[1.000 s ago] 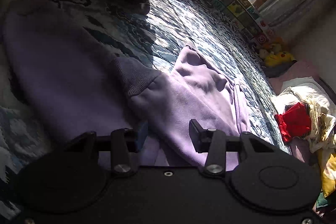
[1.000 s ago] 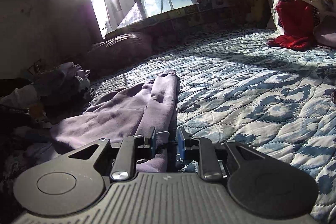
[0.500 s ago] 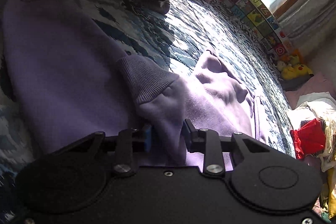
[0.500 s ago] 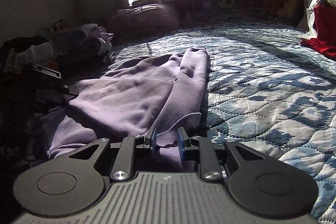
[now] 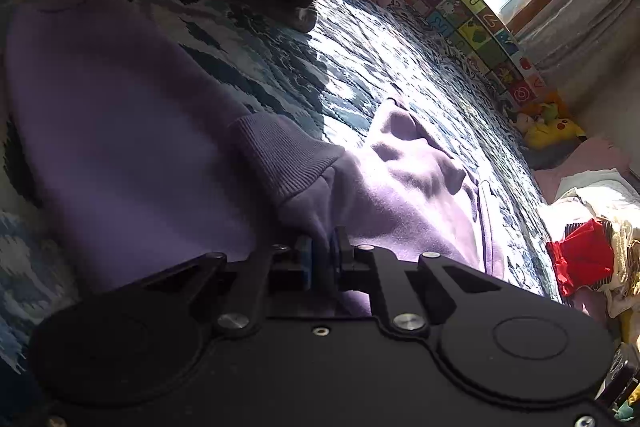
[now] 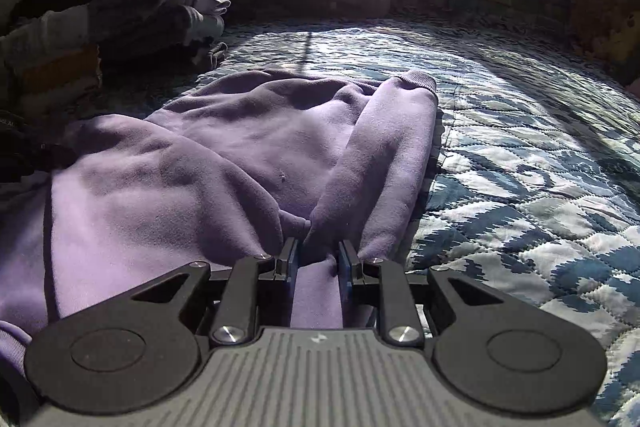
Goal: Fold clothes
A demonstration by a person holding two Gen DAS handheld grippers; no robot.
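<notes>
Both tongs, left and right, clamp purple sweatshirt folds; fabric hides pinch points.

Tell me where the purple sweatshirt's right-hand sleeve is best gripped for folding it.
Grip the purple sweatshirt sleeve at its ribbed cuff, coming from the bare quilt side; the sleeve lies along that edge, cuff exposed.

A soft lilac fleece sweatshirt with ribbed cuffs lies rumpled on the bed, spread ahead and left of the right tool, one sleeve folded across its body.
</notes>
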